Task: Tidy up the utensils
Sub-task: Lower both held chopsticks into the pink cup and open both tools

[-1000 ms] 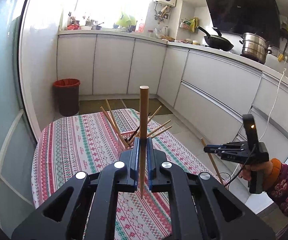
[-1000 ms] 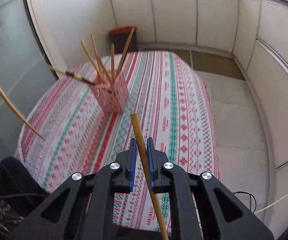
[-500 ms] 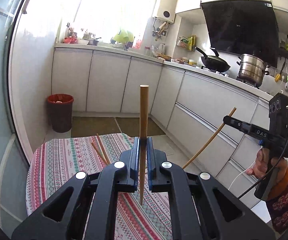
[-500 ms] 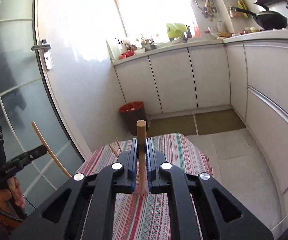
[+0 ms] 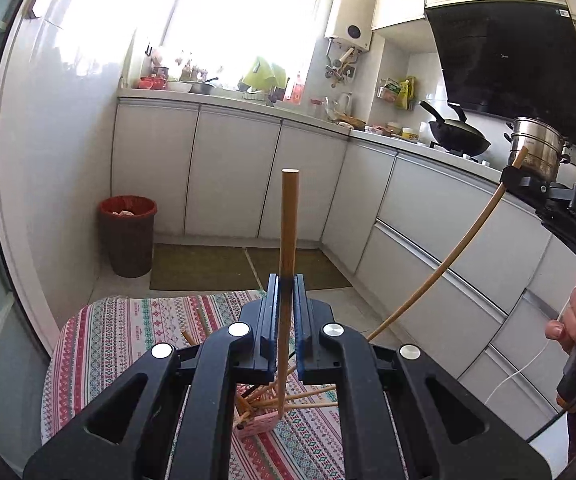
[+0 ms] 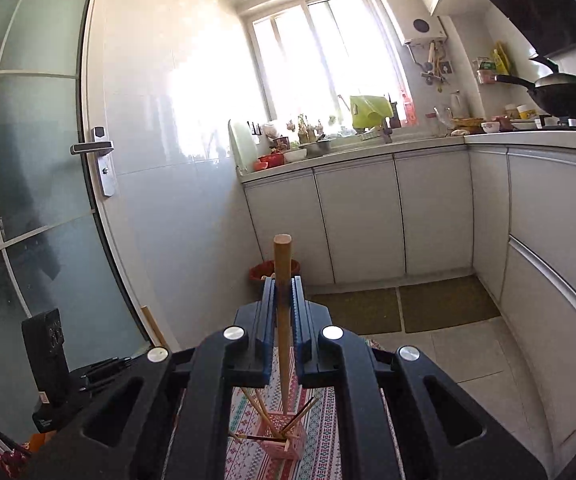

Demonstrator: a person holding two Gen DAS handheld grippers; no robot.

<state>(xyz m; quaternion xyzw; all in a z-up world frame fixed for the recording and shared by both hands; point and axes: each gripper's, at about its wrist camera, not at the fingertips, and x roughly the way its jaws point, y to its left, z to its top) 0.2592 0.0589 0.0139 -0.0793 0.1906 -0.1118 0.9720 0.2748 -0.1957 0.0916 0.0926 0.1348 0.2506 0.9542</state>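
Jaws of both grippers stay clamped on 1 chopstick each; right gripper [image 5: 528, 184] higher; pink holder [image 6: 283, 440] now below.

pink basket [image 6: 283, 442], tan chopsticks [image 5: 288, 240], red-green patterned striped tablecloth [image 5: 127, 332].

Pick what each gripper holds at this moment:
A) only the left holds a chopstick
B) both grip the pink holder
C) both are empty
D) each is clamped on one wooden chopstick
D: the left gripper pinches an upright chopstick, and the right gripper pinches another chopstick; the pink holder stands on the table below.
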